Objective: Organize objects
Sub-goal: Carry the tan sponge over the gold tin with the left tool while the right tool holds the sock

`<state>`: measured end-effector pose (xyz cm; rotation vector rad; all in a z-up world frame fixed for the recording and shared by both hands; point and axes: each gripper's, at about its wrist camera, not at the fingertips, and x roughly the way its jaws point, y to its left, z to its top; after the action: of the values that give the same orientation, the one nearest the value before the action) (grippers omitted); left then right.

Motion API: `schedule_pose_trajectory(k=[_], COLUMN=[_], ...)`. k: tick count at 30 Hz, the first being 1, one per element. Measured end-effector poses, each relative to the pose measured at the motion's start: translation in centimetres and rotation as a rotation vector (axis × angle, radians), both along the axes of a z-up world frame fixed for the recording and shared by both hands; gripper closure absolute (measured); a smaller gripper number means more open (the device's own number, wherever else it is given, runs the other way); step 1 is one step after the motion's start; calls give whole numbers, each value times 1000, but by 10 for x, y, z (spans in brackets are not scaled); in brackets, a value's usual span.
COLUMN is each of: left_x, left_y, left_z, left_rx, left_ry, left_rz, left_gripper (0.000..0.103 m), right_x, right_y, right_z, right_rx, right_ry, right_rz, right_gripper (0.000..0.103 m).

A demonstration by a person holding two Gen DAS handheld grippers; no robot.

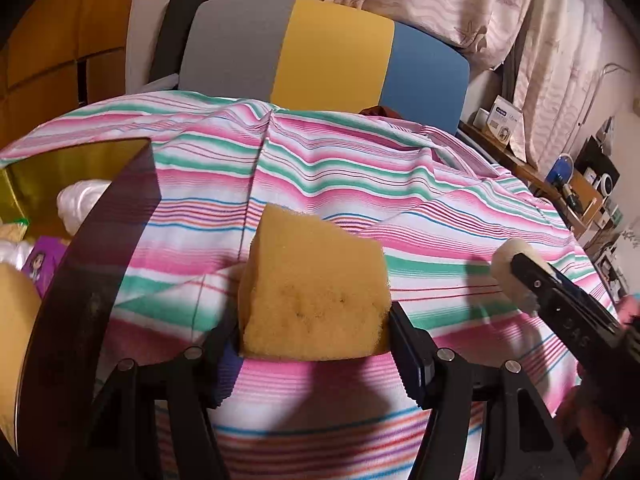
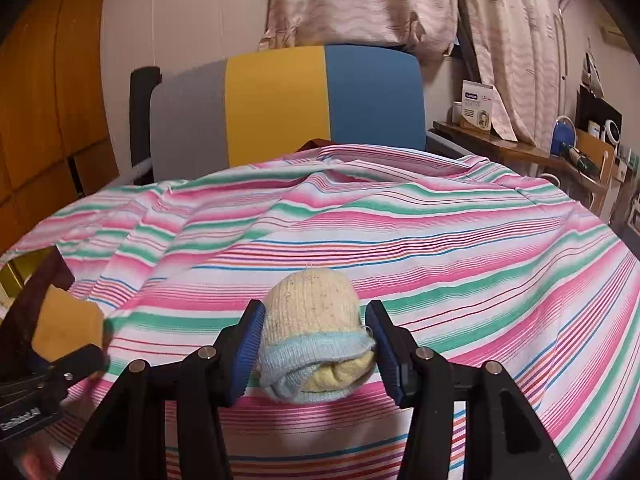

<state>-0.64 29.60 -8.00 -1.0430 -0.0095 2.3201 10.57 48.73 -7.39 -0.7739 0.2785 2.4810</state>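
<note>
**Sponge in your left gripper, rolled sock in your right, both over the striped cloth**

Your left gripper point(image 1: 316, 344) is clamped on a yellow sponge point(image 1: 314, 296), which sticks up and forward from between the pads above the striped cloth point(image 1: 360, 184). Your right gripper point(image 2: 316, 354) squeezes a rolled sock point(image 2: 316, 332), cream at the far end with a pale blue cuff and yellow inside toward you; it too is held just over the cloth.

Close on the left of the sponge stands a dark, shiny box wall point(image 1: 108, 248), its gold interior point(image 1: 60, 176) open beyond it. Inside you can make out white plastic wrapping point(image 1: 80, 200) and a purple packet point(image 1: 40, 268). That wall is the nearest thing crowding the left gripper.

Behind the cloth rises a chair back point(image 1: 328, 60) in grey, yellow and blue panels, with pale patterned curtains point(image 2: 360, 0) above and a cluttered wooden shelf point(image 2: 520, 148) off to the right.

Only the left wrist view shows the box contents. The right wrist view catches just a corner of the box at its left edge, with the sponge beside it, but it alone shows the sock's cuff and folds; from the left you see only the cream tip.
</note>
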Motion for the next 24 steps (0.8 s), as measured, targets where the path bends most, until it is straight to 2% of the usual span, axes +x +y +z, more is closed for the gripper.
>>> schedule_pose_trajectory(k=[6, 11, 18, 24], left_x=[11, 29, 47, 51], left_y=[-12, -29, -43, -60], left_z=[2, 4, 23, 37], left_rx=[-2, 39, 71, 90], left_ry=[-4, -38, -10, 6], left_rz=[13, -6, -54, -51], left_gripper=[37, 37, 37, 37], right_x=[-1, -5, -7, -6], right_y=[2, -3, -7, -8], right_z=[-2, -3, -3, -2], right_rx=[5, 33, 55, 60], right_ry=[-17, -38, -47, -43], right_rz=[-16, -15, -10, -5], right_gripper=[50, 50, 50, 50])
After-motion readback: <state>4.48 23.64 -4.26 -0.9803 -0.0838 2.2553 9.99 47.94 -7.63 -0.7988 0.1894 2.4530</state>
